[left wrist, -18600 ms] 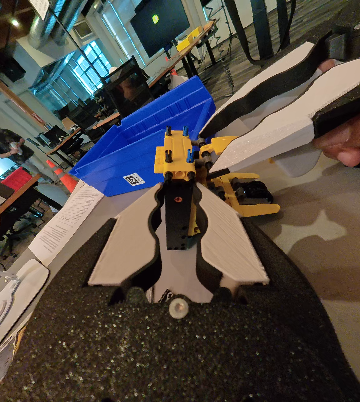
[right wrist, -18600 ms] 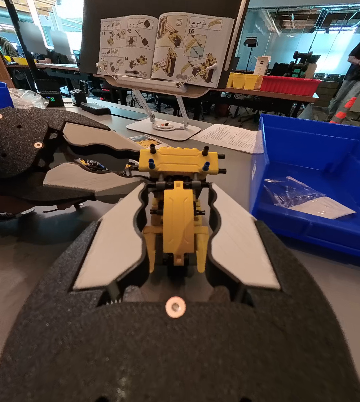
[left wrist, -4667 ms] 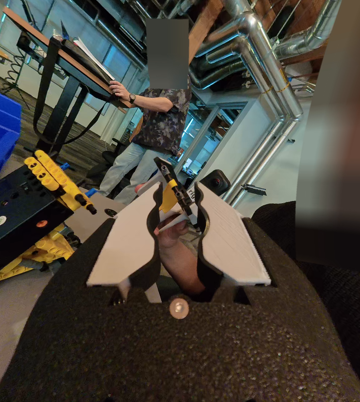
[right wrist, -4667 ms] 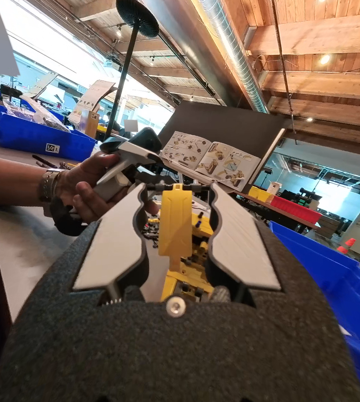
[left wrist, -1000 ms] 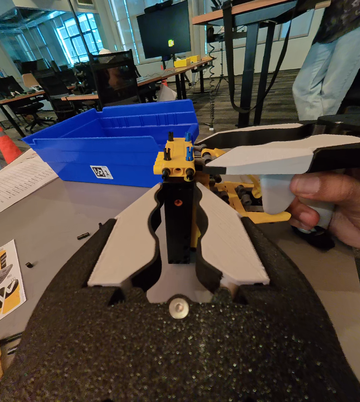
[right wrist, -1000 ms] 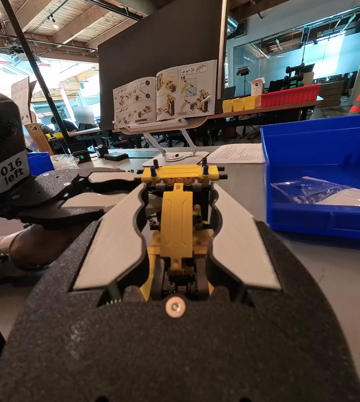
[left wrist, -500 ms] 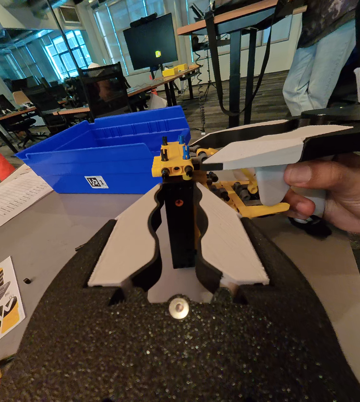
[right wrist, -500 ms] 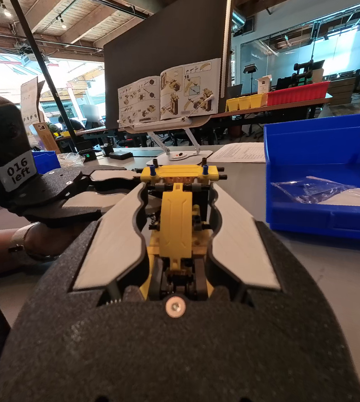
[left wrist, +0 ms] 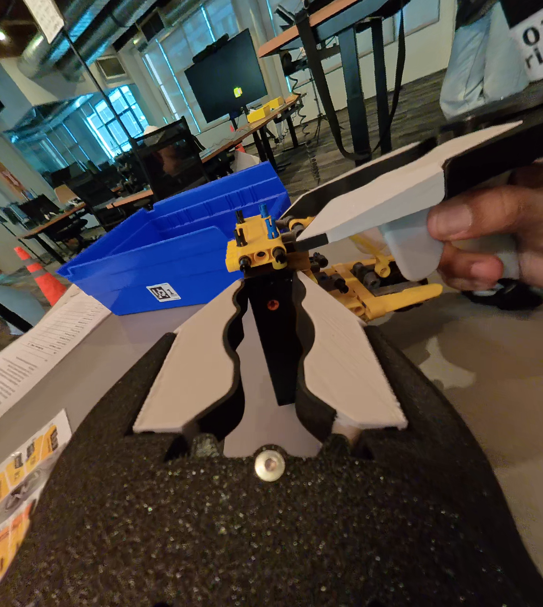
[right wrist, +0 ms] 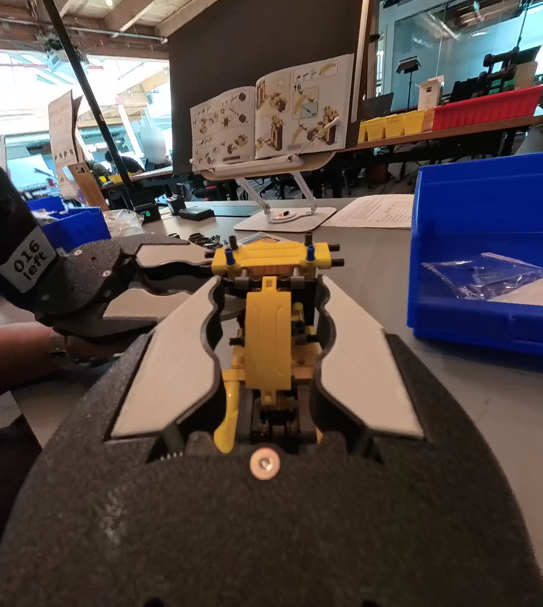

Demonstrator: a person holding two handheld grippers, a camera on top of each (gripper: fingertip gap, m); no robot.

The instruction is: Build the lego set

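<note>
Both tools, left tool (left wrist: pixel 270 289) and right tool (right wrist: pixel 268 289), are clamping the half-built yellow brick vehicle (right wrist: pixel 270 331) on the bench (left wrist: pixel 493 377); build looking unfinished.

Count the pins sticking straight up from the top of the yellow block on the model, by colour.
Blue pins: 2
Black pins: 2
Total: 4
</note>
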